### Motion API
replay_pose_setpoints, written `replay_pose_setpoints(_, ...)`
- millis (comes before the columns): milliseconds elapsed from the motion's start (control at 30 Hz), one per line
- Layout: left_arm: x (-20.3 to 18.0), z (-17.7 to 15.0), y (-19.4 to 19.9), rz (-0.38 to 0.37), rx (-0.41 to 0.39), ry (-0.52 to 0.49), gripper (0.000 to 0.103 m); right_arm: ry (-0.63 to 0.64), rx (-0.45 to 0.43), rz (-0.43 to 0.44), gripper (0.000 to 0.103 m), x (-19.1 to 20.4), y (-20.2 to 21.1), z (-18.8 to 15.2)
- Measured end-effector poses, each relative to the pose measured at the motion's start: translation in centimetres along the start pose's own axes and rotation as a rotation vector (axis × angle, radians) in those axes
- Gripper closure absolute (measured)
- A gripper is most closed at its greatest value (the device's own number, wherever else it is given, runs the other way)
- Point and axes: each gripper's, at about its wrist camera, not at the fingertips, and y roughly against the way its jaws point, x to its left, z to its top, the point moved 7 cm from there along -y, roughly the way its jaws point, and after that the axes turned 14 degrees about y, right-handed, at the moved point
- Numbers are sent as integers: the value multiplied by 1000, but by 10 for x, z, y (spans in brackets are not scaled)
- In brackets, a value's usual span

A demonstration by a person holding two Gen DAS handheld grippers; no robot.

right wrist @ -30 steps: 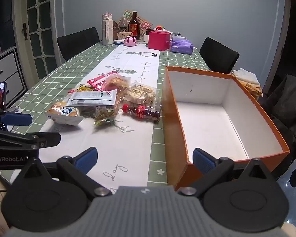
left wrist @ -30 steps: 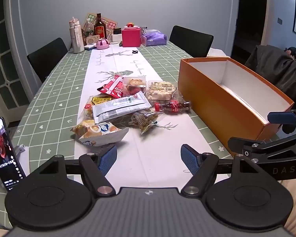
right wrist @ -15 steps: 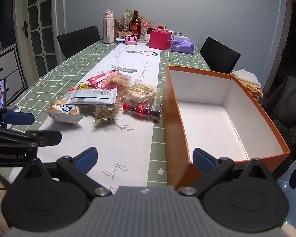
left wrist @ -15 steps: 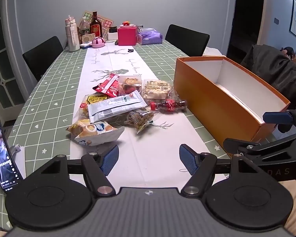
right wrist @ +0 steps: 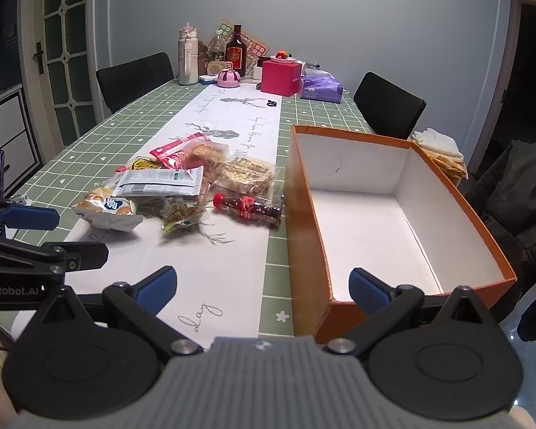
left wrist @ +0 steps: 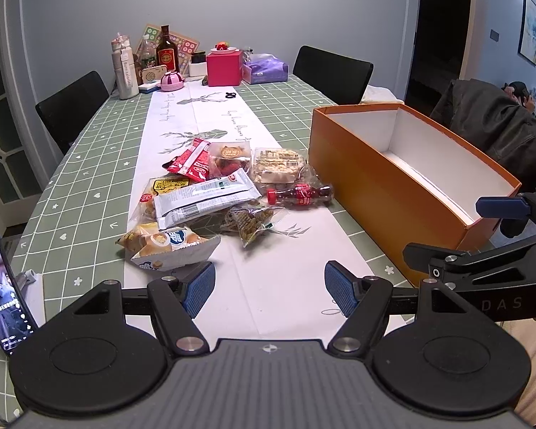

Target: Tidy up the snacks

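A: Nearest items?
B: Left gripper (left wrist: 269,287) and right gripper (right wrist: 262,287), blue pads spread wide, nothing held, at the near table edge

A: Stock beyond?
B: Crinkly bread-roll packet (left wrist: 162,245) nearest, left; small red-capped cola bottle (left wrist: 298,194) lying just beside the box wall; flat white-grey pouch (left wrist: 203,202) atop the pile of plastic-wrapped snacks (right wrist: 182,186) on the white table runner (left wrist: 268,271)

A: Progress?
B: None, I judge. Open orange cardboard box with white lining (right wrist: 371,221), right, holds nothing; every snack is left to pack
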Motion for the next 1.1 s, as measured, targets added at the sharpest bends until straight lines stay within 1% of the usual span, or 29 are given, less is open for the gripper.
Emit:
replay_pose_setpoints(200, -2, 0, 0, -4, 0, -5, 20, -12, 4, 24, 3, 0, 0, 0)
replay_pose_setpoints(700, 0, -2, -2, -9, 13, -3, 21, 5, 7, 9, 3, 2, -2, 0)
replay_pose_setpoints(1100, -2, -3, -2, -20, 23, -7, 21, -11, 15, -17, 3, -3, -3, -3)
